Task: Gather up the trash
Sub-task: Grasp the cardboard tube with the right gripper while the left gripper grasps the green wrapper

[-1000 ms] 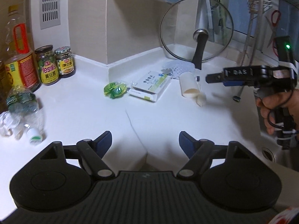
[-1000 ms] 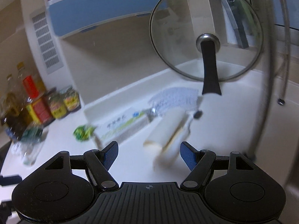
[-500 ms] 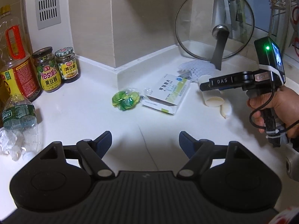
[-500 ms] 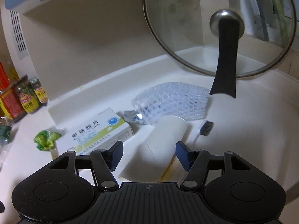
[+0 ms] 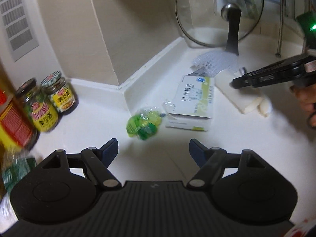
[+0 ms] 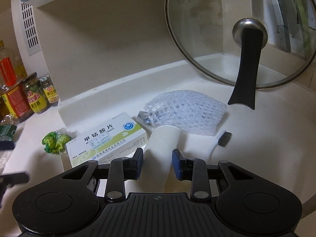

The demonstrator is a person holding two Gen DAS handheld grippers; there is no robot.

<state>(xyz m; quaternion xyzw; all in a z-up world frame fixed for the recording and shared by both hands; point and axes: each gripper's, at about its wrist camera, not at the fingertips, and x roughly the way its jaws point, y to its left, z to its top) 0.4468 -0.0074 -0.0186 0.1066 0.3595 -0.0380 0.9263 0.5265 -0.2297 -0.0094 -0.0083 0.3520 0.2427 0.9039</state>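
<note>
On a white counter (image 6: 256, 138) strewn with rubbish, jars of sauce (image 6: 37, 96) and an oil bottle (image 6: 9, 83) stand at the far left of the right wrist view, with a crumpled green wrapper (image 6: 55, 141) lying just right of them and touching the near-left corner of a white-and-green medicine box (image 6: 106, 138); at lower centre the right hand-held gripper (image 6: 157, 165) has just been closing its jaws around a paper cup (image 6: 160, 152) that lies on its side with its base toward the back wall, the blue pads pressing or all but pressing its flanks; behind the cup sits a sheet of bubble wrap (image 6: 185, 112), a toothbrush (image 6: 219, 140) lies to the cup's right, and a glass pot lid (image 6: 241, 33) leans upright at upper right; in the left wrist view, the left hand-held gripper (image 5: 153, 150) hangs spread wide and empty at lower centre, above bare counter just short of the green wrapper (image 5: 143, 125), with the medicine box (image 5: 192, 102) right of the wrapper and the cup (image 5: 235, 96) at right under the other tool's dark finger
</note>
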